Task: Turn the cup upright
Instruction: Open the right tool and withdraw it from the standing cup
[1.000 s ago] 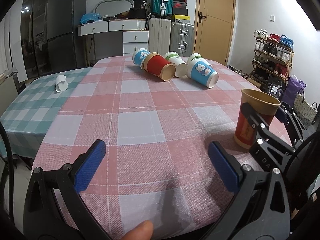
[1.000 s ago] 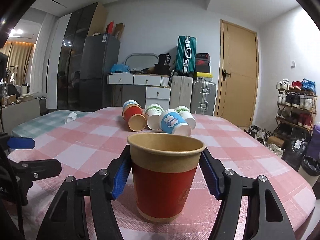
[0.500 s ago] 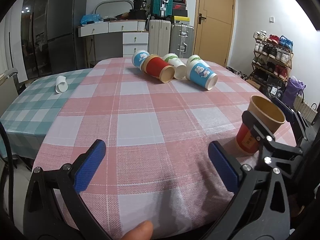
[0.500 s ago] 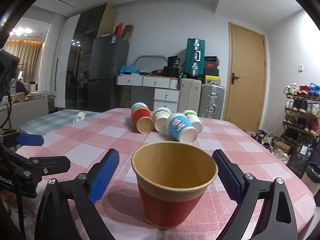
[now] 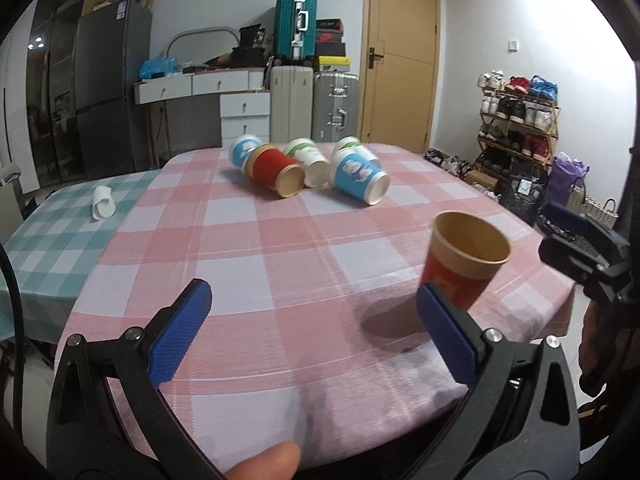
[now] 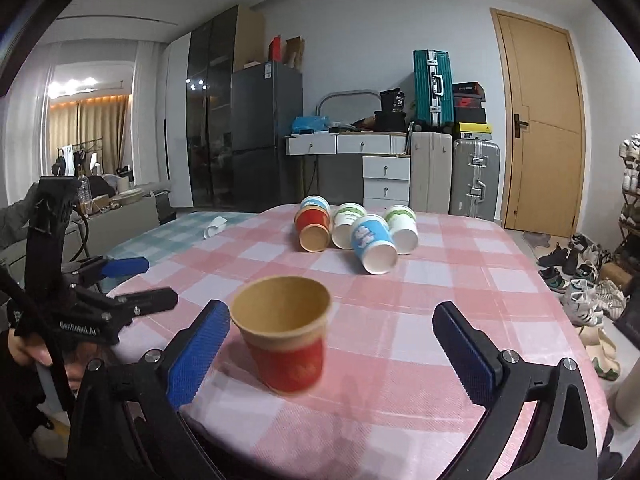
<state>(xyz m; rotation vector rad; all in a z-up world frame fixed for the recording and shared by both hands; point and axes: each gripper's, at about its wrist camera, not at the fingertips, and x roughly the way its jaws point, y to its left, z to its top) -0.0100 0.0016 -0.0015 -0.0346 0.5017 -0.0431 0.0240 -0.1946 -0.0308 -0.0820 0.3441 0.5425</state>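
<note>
Standing mouth-up on the pink-checked tablecloth (image 6: 420,292), red paper cup (image 6: 286,340) pictured just ahead of the right gripper (image 6: 332,344), at about eleven o'clock from its midline, close beside the left blue pad, touching neither. Right gripper spread wide, gripping nothing; left gripper (image 5: 316,328) likewise apart and empty, with the cup at roughly two o'clock from it, partly masked by its right finger. Long axis near vertical, perhaps tilted slightly; motion blur on the cup wall left that unclear. Right gripper judged the nearer tool. Cluster of five toppled cups (image 6: 352,232) lay at twelve o'clock, well apart, mouths toward the cameras; rearmost blue cup mostly hidden behind the red one. Small white cup (image 5: 102,202) lay on the green cloth at ten o'clock.
</note>
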